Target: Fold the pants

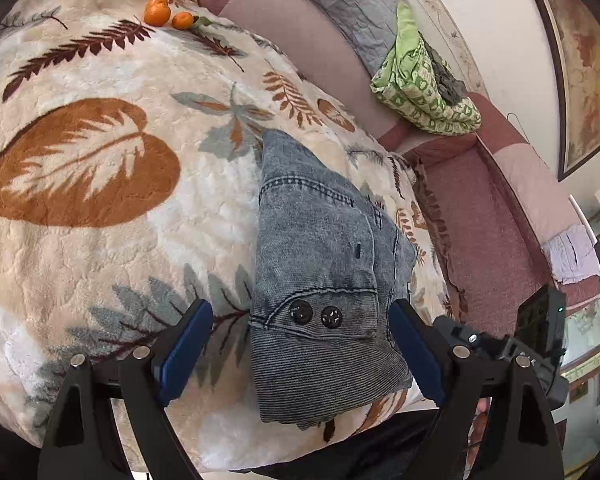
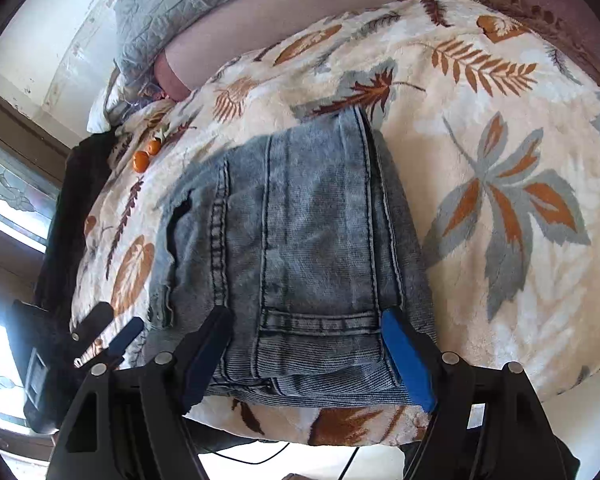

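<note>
Jaws of both grippers released, astride folded pants (image 1: 320, 264); near fold edge hidden behind right gripper (image 2: 306, 354).

Folded denim pants (image 1: 324, 272) lie on a leaf-print fleece blanket (image 1: 100, 208), waistband end nearest the camera, two black buttons (image 1: 316, 315) showing. Left gripper (image 1: 302, 354) hovers over that end, jaws wide, blue pads (image 1: 186, 352) flanking the denim without pressing it. Right gripper (image 1: 536, 344) partly visible at the right edge, state unclear. Three oranges (image 1: 168, 14) sit at the blanket's far side. Green patterned cloth (image 1: 424, 84) is bundled on a pink sofa (image 1: 492, 216). Framed picture (image 1: 576, 64) on the wall.
</note>
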Demonstrator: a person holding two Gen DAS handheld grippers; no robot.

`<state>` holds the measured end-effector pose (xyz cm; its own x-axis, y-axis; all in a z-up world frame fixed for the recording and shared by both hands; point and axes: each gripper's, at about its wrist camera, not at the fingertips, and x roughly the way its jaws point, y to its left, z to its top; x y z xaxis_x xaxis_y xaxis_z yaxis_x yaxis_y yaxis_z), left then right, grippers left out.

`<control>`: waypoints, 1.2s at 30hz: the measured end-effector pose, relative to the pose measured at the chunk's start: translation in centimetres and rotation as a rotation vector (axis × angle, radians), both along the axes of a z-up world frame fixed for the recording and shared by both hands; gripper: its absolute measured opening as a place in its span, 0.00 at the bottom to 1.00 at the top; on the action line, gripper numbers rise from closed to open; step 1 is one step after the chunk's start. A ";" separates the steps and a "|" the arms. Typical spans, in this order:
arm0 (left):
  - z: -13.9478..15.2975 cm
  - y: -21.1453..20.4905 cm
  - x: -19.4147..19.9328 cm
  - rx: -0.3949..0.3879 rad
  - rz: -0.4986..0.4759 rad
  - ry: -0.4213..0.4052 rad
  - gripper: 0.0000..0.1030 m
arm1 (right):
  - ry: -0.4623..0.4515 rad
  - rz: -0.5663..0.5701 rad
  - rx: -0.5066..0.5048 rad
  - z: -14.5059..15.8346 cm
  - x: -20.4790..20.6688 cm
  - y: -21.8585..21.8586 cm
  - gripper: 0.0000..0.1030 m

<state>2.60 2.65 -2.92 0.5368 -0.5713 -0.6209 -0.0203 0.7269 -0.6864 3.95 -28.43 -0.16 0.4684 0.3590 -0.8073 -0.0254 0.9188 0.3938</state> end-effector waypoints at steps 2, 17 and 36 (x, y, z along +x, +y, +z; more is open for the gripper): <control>-1.0 -0.6 0.4 -0.023 -0.026 0.049 0.87 | -0.034 0.016 -0.013 1.9 0.3 0.3 0.78; -0.6 -2.6 0.5 0.001 -0.088 0.009 0.85 | -0.006 0.407 -0.393 5.8 13.2 18.4 0.78; 0.4 -3.4 1.5 0.105 -0.093 -0.023 0.61 | 0.194 0.560 -0.593 -2.5 18.8 23.0 0.23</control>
<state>4.13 -0.77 -2.56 0.4994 -0.5517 -0.6680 0.0657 0.7930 -0.6057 22.78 -5.44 -2.69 0.1807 -0.0124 -0.9835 -0.5210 0.8469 -0.1064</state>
